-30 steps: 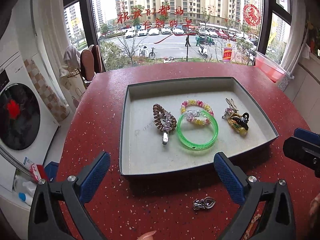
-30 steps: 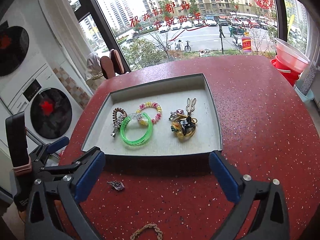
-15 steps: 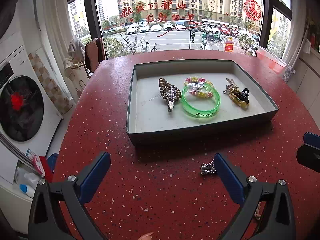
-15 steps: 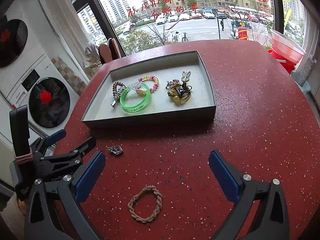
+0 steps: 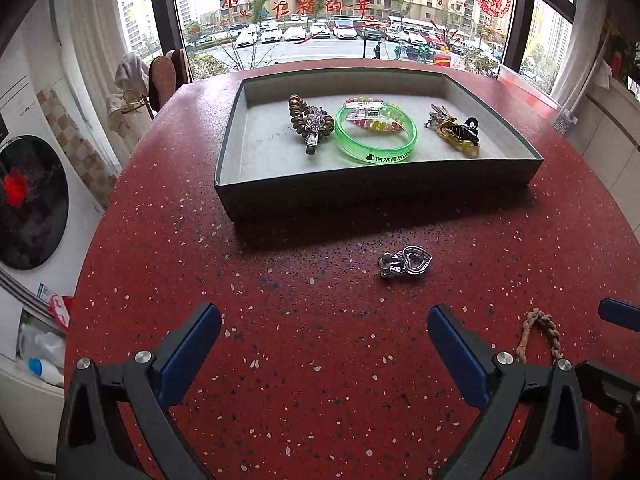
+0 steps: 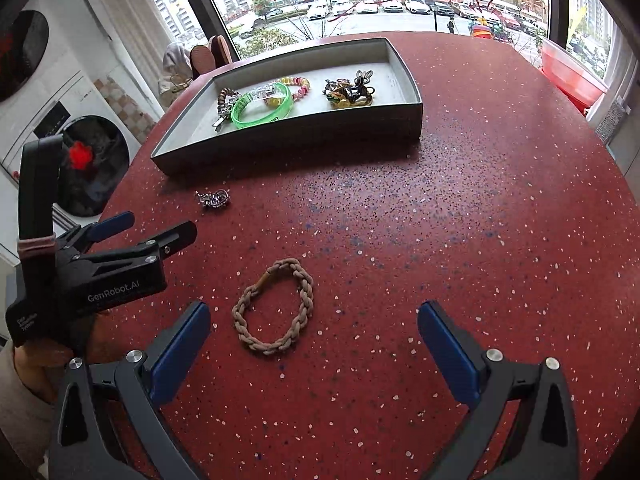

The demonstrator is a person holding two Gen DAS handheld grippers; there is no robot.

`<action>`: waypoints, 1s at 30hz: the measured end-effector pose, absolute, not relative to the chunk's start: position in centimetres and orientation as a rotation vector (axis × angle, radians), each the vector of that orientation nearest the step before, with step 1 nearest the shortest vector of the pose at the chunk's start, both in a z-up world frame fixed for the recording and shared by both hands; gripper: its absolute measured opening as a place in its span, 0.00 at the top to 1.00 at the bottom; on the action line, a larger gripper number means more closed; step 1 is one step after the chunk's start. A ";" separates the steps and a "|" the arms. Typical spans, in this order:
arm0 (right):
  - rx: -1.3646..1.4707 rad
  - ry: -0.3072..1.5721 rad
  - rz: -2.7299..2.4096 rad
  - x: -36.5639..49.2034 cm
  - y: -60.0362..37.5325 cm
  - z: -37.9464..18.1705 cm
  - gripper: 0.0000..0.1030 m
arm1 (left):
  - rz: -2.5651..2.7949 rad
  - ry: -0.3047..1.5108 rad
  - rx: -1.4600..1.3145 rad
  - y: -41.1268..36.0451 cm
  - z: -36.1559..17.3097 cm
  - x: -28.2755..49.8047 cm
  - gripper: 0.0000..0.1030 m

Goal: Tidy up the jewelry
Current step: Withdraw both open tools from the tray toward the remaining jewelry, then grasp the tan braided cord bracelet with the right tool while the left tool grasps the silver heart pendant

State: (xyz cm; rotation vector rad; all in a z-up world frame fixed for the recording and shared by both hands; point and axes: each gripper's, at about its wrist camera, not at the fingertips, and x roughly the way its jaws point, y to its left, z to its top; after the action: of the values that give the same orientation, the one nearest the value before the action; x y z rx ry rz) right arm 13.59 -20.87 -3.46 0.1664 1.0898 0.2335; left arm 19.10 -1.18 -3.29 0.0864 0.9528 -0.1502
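Note:
A grey tray point(image 5: 376, 194) point(image 6: 288, 128) on the red table holds a green bangle point(image 5: 376, 136) point(image 6: 262, 106), a beaded bracelet point(image 5: 370, 114), a brown coil hair tie with a silver clip point(image 5: 312, 124) and a pile of gold and black clips point(image 5: 454, 130) point(image 6: 350, 90). A silver heart clip point(image 5: 406, 262) point(image 6: 213, 198) lies on the table in front of the tray. A braided tan bracelet point(image 6: 274, 306) point(image 5: 538, 332) lies just ahead of my right gripper point(image 6: 314, 348). My left gripper point(image 5: 324, 352) is open and empty, short of the silver clip. My right gripper is open and empty.
The round red speckled table point(image 5: 320, 360) has its edge at left and right. Washing machines point(image 5: 28, 200) stand to the left. A red plastic basin point(image 6: 572, 68) sits at the far right by the window. The left gripper body point(image 6: 92, 268) shows in the right wrist view.
Both grippers have pulled back from the tray toward the near table edge. The silver clip and the braided bracelet now lie further ahead in view. Both stay open.

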 end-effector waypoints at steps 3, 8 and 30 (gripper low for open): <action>0.141 1.100 0.230 13.0 -20.5 -3.9 0.00 | -0.150 0.954 0.090 -1.4 -3.3 19.4 0.00; 0.107 1.110 0.225 12.5 -19.6 -4.3 0.00 | -0.157 0.952 0.092 -1.8 -3.2 20.0 0.00; -0.090 1.074 0.169 12.7 -16.5 -5.3 0.03 | -0.208 0.932 0.163 -4.7 -4.0 22.1 0.00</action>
State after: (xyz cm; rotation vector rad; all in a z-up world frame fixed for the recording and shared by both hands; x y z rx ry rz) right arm 12.67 -16.50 -5.34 -0.0899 1.0743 0.1686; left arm 22.07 -4.69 -3.96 0.1632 0.9319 -0.2079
